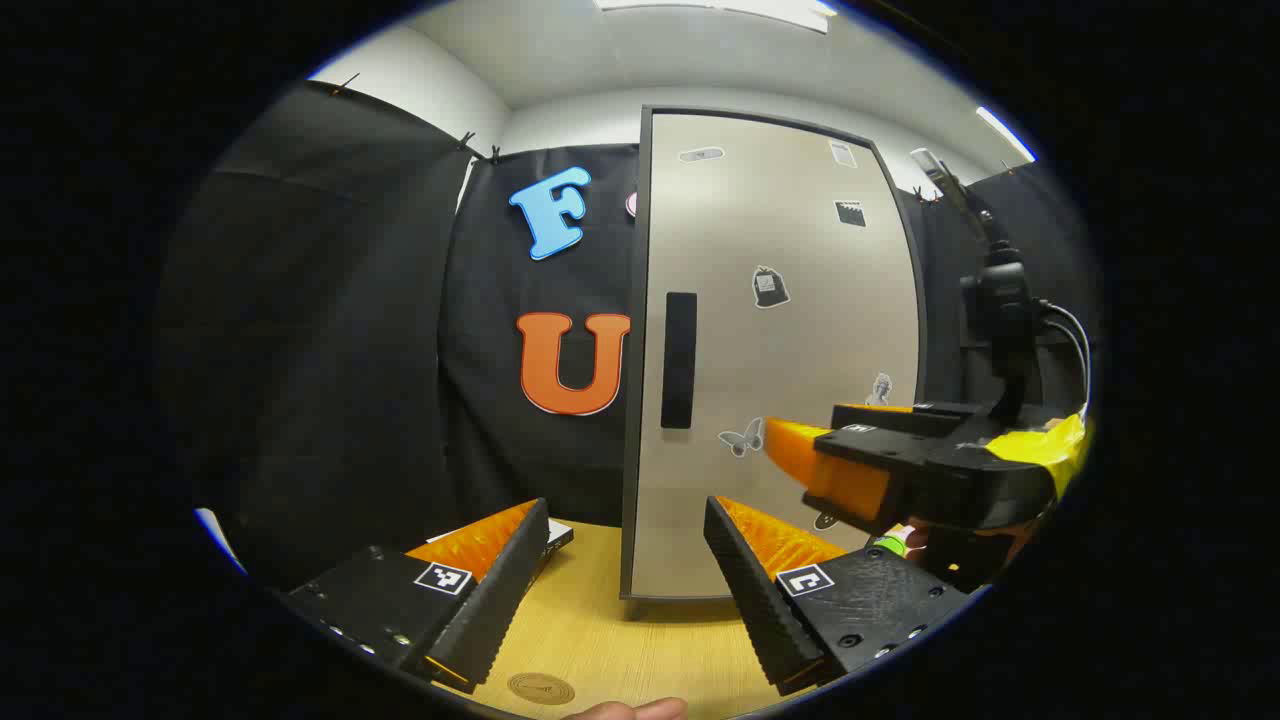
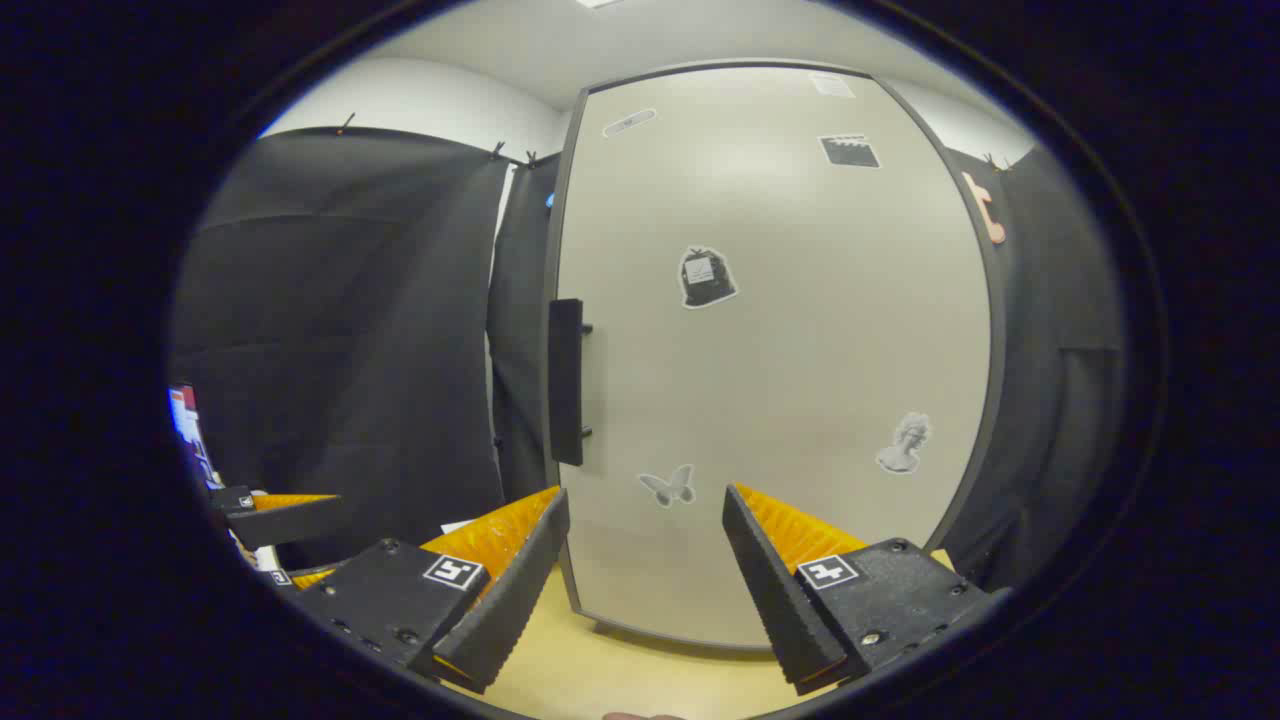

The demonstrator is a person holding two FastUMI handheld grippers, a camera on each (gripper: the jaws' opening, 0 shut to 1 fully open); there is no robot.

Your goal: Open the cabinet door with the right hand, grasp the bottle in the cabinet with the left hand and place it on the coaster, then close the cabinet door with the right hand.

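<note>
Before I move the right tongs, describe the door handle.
Find the tall pale grey cabinet door standing on the wooden table. The black vertical bar handle sits by its left edge at mid-height, standing off the door, unlike the flat stickers.

Both grippers raised, jaws apart, holding nothing.

Left gripper [image 1: 627, 575] level, fingers spread wide, nothing between them; seen again low at the left edge of the right gripper view [image 2: 285, 515]. Right gripper [image 2: 645, 570] equally spread, empty; in the left gripper view [image 1: 800, 465] off to the right, higher, pointing leftward. Fingertip [image 1: 630, 709] at the bottom edge there.
</note>
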